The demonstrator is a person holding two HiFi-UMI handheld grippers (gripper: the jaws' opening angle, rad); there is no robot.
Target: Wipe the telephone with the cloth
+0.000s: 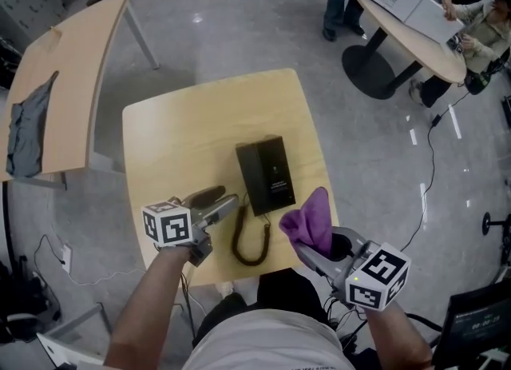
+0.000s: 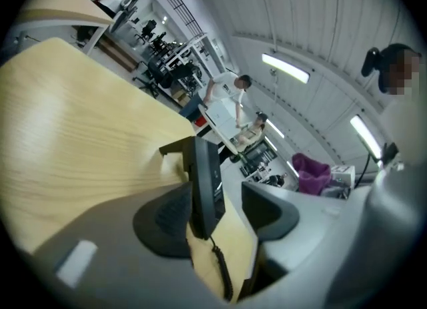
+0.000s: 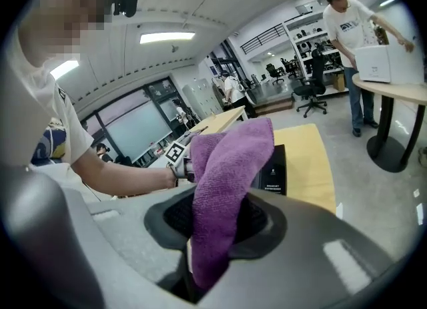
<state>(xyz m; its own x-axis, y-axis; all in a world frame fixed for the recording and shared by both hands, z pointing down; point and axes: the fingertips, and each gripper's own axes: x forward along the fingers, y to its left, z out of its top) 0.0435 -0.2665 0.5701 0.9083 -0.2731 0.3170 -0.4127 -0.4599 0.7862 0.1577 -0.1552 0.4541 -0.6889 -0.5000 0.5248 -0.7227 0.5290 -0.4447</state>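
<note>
1. Purple cloth [image 1: 310, 220] was clenched tight in the right tongs [image 1: 300, 248], bunched up between the pads. It hung at five o'clock from the telephone [image 1: 266, 173], near its corner.
2. Black and flat, the telephone lay on the pale wooden desk [image 1: 184, 129], toward its three o'clock side. Its coiled cord [image 1: 251, 244] looped off at six o'clock toward the desk's near edge.
3. Left tongs [image 1: 227, 200] stood released, jaws wide apart and gripping nothing. They sat at eight o'clock from the telephone, close by and pointing at its edge.
</note>
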